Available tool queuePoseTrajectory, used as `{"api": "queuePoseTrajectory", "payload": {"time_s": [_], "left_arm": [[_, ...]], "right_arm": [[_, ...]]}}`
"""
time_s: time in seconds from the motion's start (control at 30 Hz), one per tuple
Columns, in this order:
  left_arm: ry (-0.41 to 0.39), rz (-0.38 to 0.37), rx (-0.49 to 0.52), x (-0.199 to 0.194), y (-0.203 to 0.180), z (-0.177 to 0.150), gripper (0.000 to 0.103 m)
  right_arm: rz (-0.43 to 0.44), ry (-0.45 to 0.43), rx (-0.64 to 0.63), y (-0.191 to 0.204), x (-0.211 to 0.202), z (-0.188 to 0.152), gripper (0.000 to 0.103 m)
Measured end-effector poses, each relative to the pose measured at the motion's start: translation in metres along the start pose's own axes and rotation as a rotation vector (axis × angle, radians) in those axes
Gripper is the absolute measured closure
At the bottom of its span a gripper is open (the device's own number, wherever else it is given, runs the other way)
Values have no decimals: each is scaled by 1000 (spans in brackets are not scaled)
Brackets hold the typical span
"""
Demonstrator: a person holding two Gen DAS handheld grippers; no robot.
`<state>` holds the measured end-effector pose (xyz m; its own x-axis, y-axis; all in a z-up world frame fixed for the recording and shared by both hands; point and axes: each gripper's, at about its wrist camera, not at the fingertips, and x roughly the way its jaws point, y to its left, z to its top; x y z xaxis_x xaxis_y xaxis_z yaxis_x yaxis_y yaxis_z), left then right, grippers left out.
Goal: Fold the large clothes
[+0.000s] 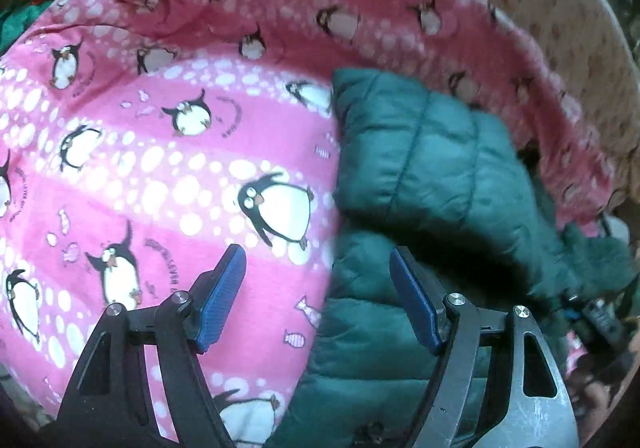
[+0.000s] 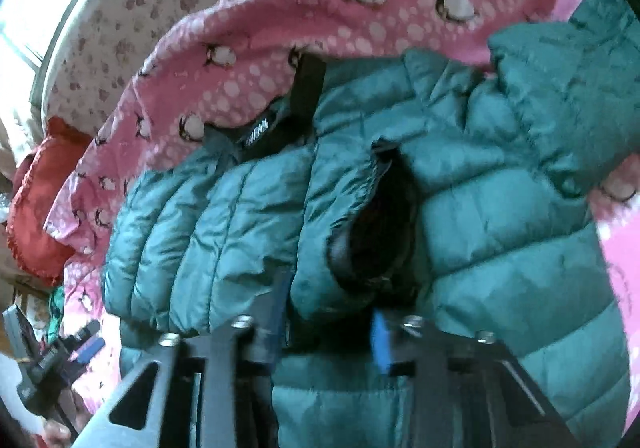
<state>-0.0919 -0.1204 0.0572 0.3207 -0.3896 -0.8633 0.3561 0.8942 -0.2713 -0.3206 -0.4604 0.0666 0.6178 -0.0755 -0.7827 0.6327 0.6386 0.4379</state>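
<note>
Fold looks partly done: the green puffer jacket [image 1: 432, 168] has one sleeve [image 1: 404, 144] laid across its body, rest still bulky, more folds likely needed. It lies on the penguin blanket [image 1: 160, 152], ahead and right of the left gripper [image 1: 316, 288], whose fingers stand wide apart, holding nothing. Right gripper [image 2: 328, 332] has closed onto a jacket fold just ahead of its fingers; the clamp itself is blurred.
</note>
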Motion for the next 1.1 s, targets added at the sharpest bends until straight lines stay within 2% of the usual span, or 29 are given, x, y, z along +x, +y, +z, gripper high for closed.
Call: {"api": "queuePoseTrajectory", "payload": {"time_s": [0.1,0.17,0.3,0.4,0.5,0.57,0.63,0.7,0.8,0.87,0.9,0.93,1.0,1.1], "left_arm": [[0,56,28,14,-6,-2,28],[-22,77,6,16,-6,3,28],[-36,67,-62,19,2,16,28],[-34,64,-58,25,3,20,28],[-54,100,-17,28,-6,20,28],[-60,113,7,30,-9,18,28],[-62,111,19,31,-9,18,28],[-55,101,26,29,-6,18,28],[-66,103,22,14,-4,16,28],[-120,77,26,-8,-3,15,28],[-148,61,25,-16,-4,16,28],[-176,41,24,-23,-6,18,28],[-213,-12,33,-34,-14,24,28],[-175,-77,72,-23,-38,40,28]], "right_arm": [[-9,-30,-31,3,-9,8,84],[-8,-72,-62,8,-22,18,87],[-25,-193,-114,13,-57,40,91],[-53,-256,-95,5,-72,58,92],[-80,-223,-58,-5,-53,68,92],[-144,-195,-75,-5,-33,67,93],[-222,-131,-91,-10,0,61,93],[-234,-65,-74,-22,20,54,93],[-201,-36,-35,-32,25,49,92],[-186,-15,-34,-34,18,51,81],[-192,-13,-35,-35,11,52,66],[-200,-31,-37,-36,2,52,61],[-216,-85,-62,-30,-19,52,61],[-186,-111,-112,-9,-32,53,60]]}}
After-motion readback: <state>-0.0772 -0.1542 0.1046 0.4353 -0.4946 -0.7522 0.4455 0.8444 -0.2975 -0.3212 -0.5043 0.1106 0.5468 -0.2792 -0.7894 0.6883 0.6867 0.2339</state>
